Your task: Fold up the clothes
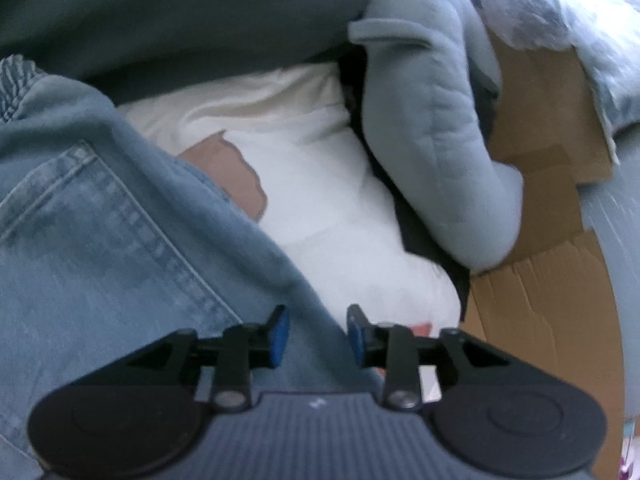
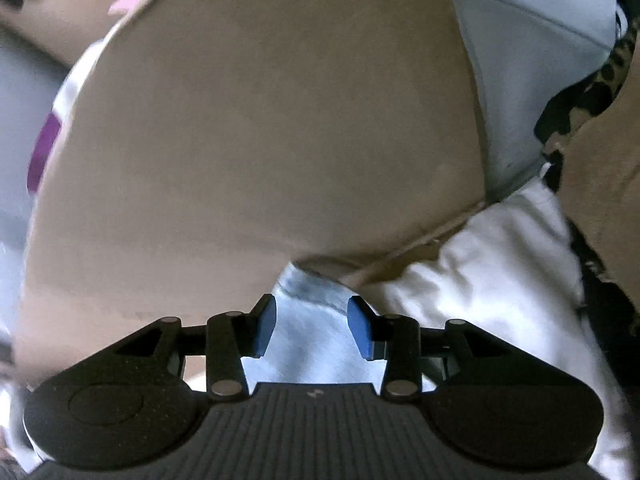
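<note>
Left gripper [image 1: 318, 334] angled down, fingers spread over jeans [image 1: 120, 240]; right gripper [image 2: 312, 330] likewise, cardboard box [image 2: 260, 120] at 12 o'clock.

No legible text, labels, brands or numbers in either wrist view. Only mark: a small pale symbol, too tiny and blurred to read, on the ribbed grey body of the left gripper [image 1: 318, 336] and the right gripper [image 2: 312, 326].
</note>
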